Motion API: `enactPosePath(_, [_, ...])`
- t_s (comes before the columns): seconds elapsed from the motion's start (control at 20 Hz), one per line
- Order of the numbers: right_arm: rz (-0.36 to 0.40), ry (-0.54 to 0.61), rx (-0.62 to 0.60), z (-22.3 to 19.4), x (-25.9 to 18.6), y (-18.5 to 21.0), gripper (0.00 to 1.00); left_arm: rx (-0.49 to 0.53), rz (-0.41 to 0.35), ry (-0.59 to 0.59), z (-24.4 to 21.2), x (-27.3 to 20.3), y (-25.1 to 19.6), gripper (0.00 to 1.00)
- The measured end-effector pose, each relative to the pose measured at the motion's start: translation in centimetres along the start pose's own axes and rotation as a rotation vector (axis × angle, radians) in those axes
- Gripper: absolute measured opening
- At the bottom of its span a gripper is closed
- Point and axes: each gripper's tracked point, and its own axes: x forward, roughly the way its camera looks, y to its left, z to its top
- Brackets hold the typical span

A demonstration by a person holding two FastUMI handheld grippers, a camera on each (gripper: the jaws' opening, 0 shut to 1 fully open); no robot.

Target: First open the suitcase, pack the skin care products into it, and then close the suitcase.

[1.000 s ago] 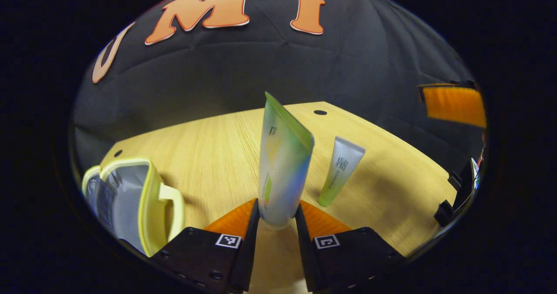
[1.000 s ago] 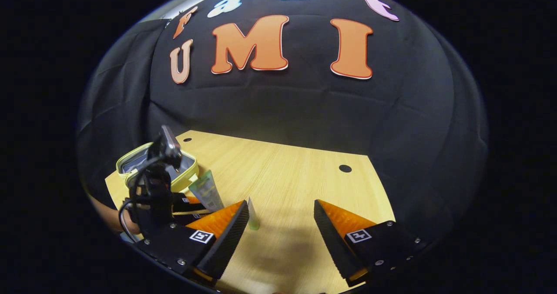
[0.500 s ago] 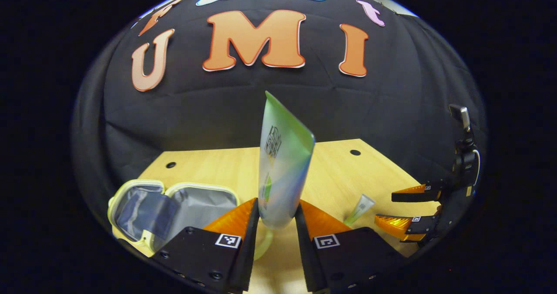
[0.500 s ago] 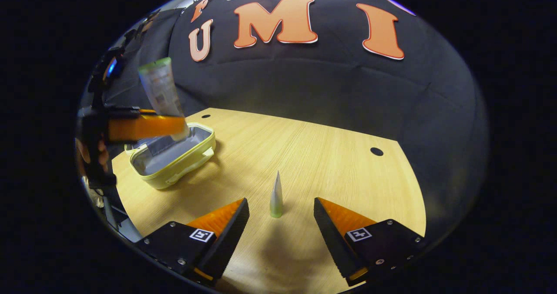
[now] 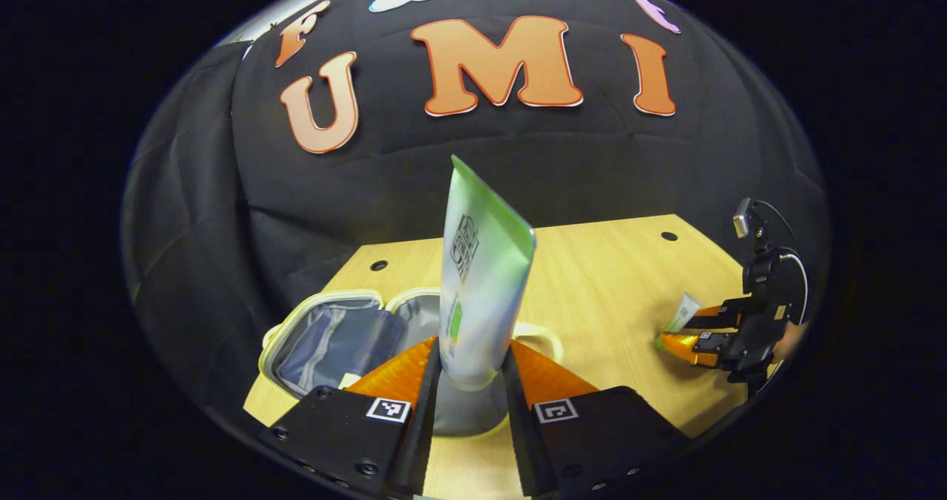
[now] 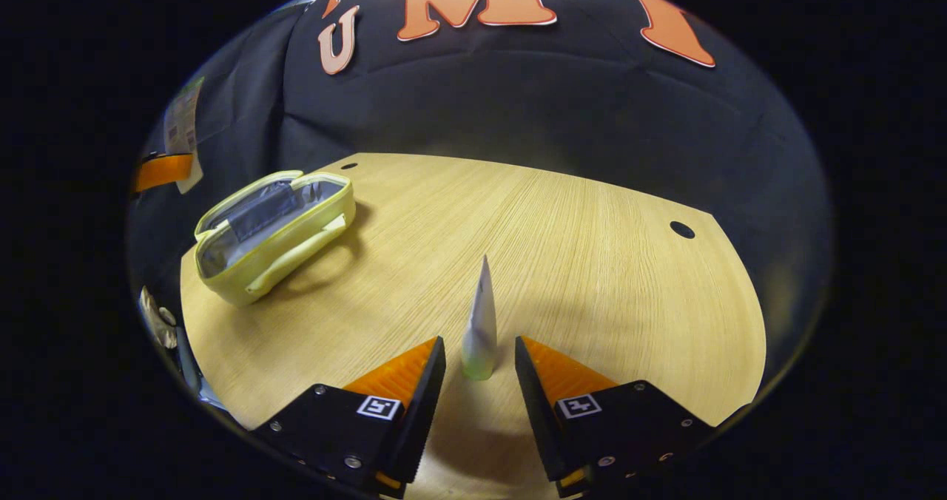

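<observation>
Left tongs (image 5: 470,370) clamp a tall green-and-white tube (image 5: 481,278) above the open yellow soft case (image 5: 325,333); lowering squarely should avoid its rim. Right tongs (image 6: 480,363) narrowly straddle a small tube (image 6: 480,322).

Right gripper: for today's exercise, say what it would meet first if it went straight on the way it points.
The small tube standing on the table. It stands between the right gripper's open fingers, which do not seem to touch it yet, though depth is unclear.

Pale yellow suitcase (image 6: 277,230), grey lining; green-white tube (image 5: 481,278).
</observation>
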Motion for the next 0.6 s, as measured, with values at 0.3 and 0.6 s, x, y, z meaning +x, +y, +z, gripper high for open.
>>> enactPosePath(0.3, [0.040,0.021,0.050,0.1,0.7,1.1,0.33,-0.035,0.047,0.042,-1.6,-0.7,3.3,0.46])
enactPosePath(0.6, [0.041,-0.057,0.034,4.9,-3.5,4.5,0.32,-0.032,-0.038,0.057,-2.1,1.5,6.3,0.46])
